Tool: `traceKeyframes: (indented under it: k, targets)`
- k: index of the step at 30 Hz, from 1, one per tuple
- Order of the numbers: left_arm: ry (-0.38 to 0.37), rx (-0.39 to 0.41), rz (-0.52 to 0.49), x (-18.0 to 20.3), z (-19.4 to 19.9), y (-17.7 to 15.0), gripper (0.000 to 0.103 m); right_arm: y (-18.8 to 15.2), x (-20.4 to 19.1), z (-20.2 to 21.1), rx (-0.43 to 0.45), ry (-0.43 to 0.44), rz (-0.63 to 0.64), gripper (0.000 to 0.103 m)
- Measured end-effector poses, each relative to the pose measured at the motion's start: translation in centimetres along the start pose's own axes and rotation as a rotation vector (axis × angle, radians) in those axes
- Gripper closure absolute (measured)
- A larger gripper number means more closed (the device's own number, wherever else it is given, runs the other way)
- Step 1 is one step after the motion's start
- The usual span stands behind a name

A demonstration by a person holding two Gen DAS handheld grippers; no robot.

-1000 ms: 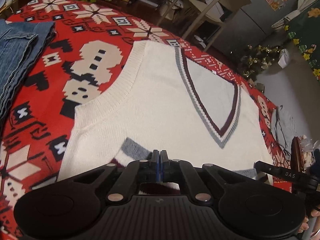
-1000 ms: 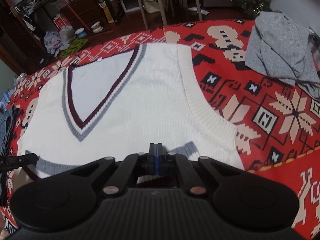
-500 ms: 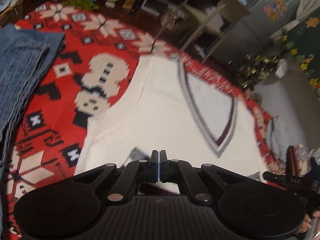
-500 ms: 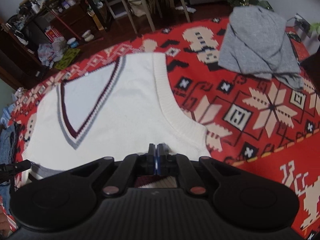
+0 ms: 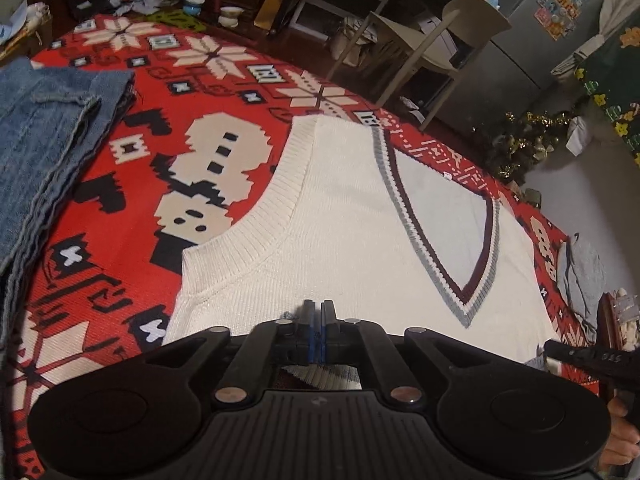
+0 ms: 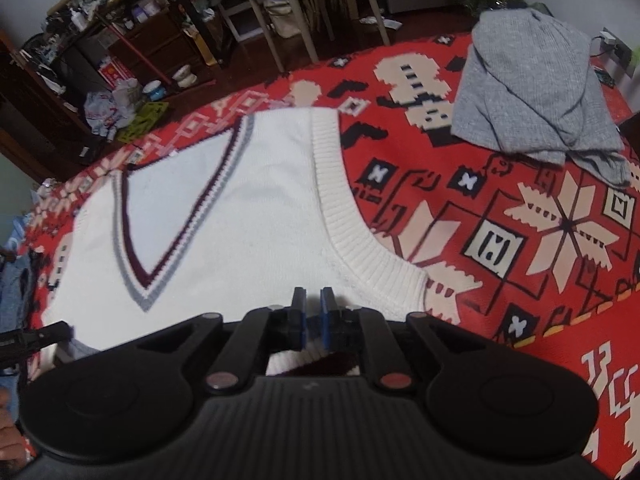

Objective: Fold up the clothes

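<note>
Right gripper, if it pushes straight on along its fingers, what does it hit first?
Most likely the white V-neck vest, just ahead of the right gripper, whose jaws are opening with nothing visibly between them. Depth is unclear.

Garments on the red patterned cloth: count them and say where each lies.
3. The white V-neck vest lies flat in the middle, the folded jeans at its left, the crumpled grey top at its right. Others may be out of view.

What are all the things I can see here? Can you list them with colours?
vest: one, white with grey and maroon V-neck trim, flat in the middle of the blanket
blanket: one, red patterned, under everything
jeans: one, blue, left edge
sweater: one, grey, crumpled, far right
chair: one, pale, behind
fridge: one, grey, behind
left gripper: black, shut
right gripper: black, jaws opening, nothing between them
</note>
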State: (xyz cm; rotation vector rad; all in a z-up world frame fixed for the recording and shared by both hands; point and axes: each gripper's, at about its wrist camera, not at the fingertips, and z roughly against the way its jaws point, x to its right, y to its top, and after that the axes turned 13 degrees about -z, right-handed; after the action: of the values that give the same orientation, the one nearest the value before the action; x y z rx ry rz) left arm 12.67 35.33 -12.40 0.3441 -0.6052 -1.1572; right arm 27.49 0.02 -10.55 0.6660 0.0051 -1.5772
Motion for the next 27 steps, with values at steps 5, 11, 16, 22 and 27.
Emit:
traceKeyframes:
  k: [5,11,16,22,27]
  targets:
    - [0.053,0.02,-0.131,2.8,1.8,0.0,0.063,-0.9,-1.8,2.5,0.059,0.009,0.11,0.065]
    - [0.119,0.063,-0.209,5.0,2.5,-0.8,0.038,-2.9,-3.5,3.3,0.096,-0.038,0.229,0.045]
    - [0.199,0.152,-0.239,5.3,2.5,-1.7,0.024,-3.5,-3.2,3.8,0.176,-0.035,0.222,0.001]
    - [0.137,0.22,-0.344,6.1,2.2,-1.8,0.021,-3.2,-1.6,3.5,0.224,0.008,0.103,0.001]
    - [0.061,0.292,-0.365,5.8,2.6,-2.3,0.013,-2.9,0.0,3.5,0.291,0.093,0.092,0.001]
